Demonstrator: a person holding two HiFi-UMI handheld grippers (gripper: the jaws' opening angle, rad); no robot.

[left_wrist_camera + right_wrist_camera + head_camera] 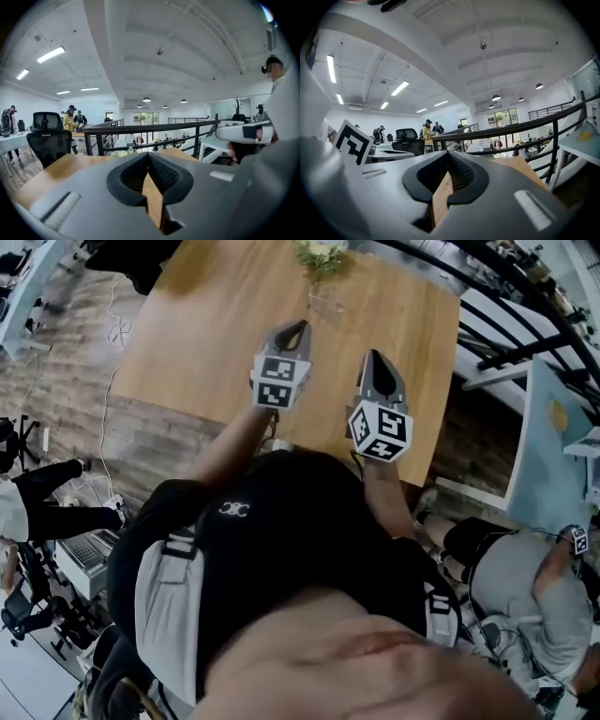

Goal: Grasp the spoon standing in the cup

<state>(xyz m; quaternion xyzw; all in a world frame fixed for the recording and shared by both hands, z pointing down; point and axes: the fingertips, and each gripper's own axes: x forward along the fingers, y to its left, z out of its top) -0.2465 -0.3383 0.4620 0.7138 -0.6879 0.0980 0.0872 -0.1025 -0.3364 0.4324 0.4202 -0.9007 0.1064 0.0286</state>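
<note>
Desk (206, 343), wooden, one item at its far edge: cup (323, 296), clear, with a pale green tuft (321, 251) bunched at its mouth. We cannot make out a spoon in it; the cup is too small and blurred.

Left tool (294, 329), held over the near half of the desk, jaws clenched tip to tip on nothing, well short of the cup.

Right tool (375, 357), just beside the left one, likewise clenched and empty. We see only desk wood through the slit between its jaws.

Railing (506, 306), black, beyond the desk's right edge.

Person (534, 596), seated, lower right of the head view.
</note>
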